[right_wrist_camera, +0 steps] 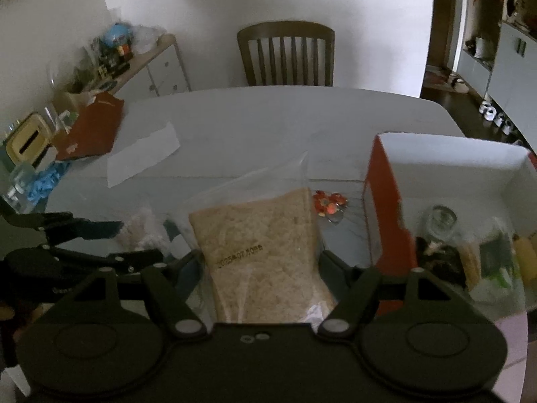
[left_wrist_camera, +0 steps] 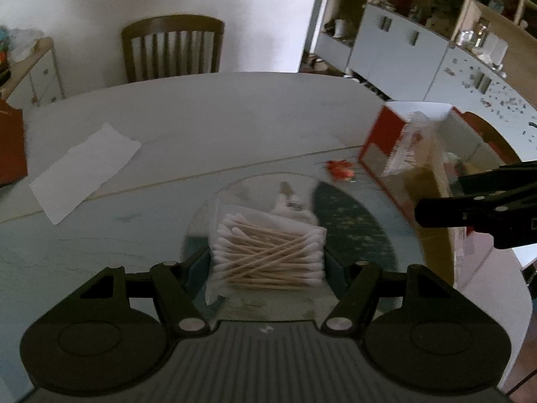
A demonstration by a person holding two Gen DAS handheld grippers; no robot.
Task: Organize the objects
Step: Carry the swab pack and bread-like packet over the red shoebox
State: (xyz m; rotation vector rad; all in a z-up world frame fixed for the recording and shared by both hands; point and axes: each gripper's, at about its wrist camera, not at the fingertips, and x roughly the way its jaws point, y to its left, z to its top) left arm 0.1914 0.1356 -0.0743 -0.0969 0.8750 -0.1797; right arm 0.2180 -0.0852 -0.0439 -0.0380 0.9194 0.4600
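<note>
The white table (right_wrist_camera: 268, 117) bears a paper sheet (right_wrist_camera: 142, 159), an open red box (right_wrist_camera: 382, 201) and small orange pieces (right_wrist_camera: 330, 203).

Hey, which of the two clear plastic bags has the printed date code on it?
The bag of tan grain in the right gripper; the cotton swab bag shows no print.

Dim indoor light, muted colours; heavy fisheye bending w/ black corners; motion blur, esp. right edges.

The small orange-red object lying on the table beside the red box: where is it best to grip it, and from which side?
Probably from above, closing across the middle of the orange-red cluster. It lies low and flat on the table, so a sideways approach gives little hold, and the red box stands close on its right.
</note>
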